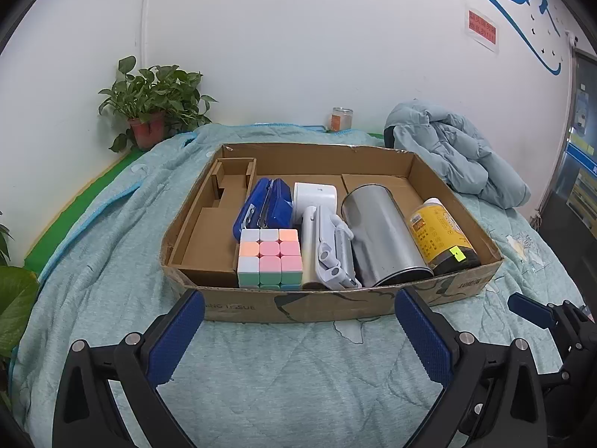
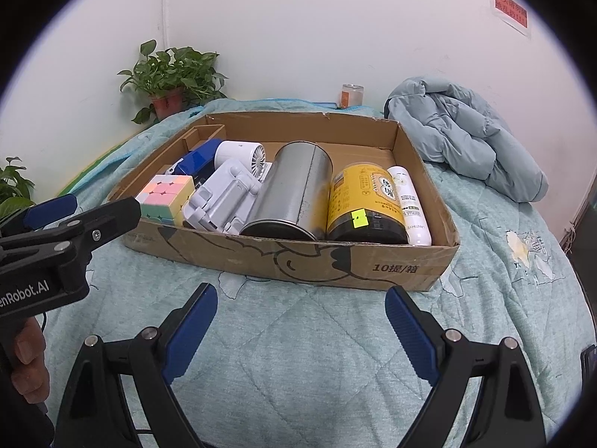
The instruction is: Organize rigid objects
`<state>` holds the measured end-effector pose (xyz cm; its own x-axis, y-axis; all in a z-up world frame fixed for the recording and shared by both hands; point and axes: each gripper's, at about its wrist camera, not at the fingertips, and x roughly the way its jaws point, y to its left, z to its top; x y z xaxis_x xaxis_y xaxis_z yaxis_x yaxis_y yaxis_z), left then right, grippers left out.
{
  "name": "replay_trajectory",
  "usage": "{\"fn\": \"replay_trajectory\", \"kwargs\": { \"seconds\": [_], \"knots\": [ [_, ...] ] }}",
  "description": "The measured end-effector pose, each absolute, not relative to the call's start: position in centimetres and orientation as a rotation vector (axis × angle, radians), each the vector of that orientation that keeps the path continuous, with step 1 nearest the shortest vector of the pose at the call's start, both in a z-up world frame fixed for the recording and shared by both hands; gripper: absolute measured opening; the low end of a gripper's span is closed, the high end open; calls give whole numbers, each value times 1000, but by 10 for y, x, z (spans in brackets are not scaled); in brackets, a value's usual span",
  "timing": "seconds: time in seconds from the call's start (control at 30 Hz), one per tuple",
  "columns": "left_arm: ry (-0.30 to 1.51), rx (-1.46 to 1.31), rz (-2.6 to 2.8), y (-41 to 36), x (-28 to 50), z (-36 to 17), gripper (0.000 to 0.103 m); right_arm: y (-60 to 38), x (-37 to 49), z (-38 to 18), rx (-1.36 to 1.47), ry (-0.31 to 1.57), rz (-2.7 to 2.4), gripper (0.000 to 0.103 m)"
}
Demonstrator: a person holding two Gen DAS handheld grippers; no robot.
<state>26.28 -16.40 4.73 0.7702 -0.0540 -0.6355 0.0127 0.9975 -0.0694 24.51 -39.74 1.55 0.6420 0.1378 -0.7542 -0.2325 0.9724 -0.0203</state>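
Note:
A shallow cardboard box (image 1: 335,304) (image 2: 335,261) lies on a teal quilt. In it, from left to right, are a blue pencil case (image 1: 268,201), a pastel puzzle cube (image 1: 270,257) (image 2: 166,194), a white fan (image 2: 242,155), a white folding stand (image 1: 332,250) (image 2: 224,201), a silver tin (image 1: 380,235) (image 2: 294,194), a yellow jar (image 1: 442,237) (image 2: 363,205) and a white bottle (image 2: 408,201). My left gripper (image 1: 300,310) (image 2: 104,201) hovers open and empty before the box's front wall. To its right, my right gripper (image 2: 301,298) is open and empty too; one blue pad (image 1: 530,308) shows in the left wrist view.
A crumpled light-blue jacket (image 1: 455,153) (image 2: 466,138) lies right of the box. A potted plant (image 1: 149,112) (image 2: 168,82) and a glass jar (image 1: 341,119) (image 2: 350,95) stand by the white wall. A hand (image 2: 28,358) grips the left handle. The box's left compartment (image 1: 209,239) holds nothing.

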Motion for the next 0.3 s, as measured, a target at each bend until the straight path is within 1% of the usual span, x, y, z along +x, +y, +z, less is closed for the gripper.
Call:
{"fn": "replay_trajectory", "kwargs": {
  "seconds": [0.3],
  "knots": [
    [679, -72, -20, -157, 264, 46, 102, -400, 250, 13, -121, 858, 219, 92]
  ]
}}
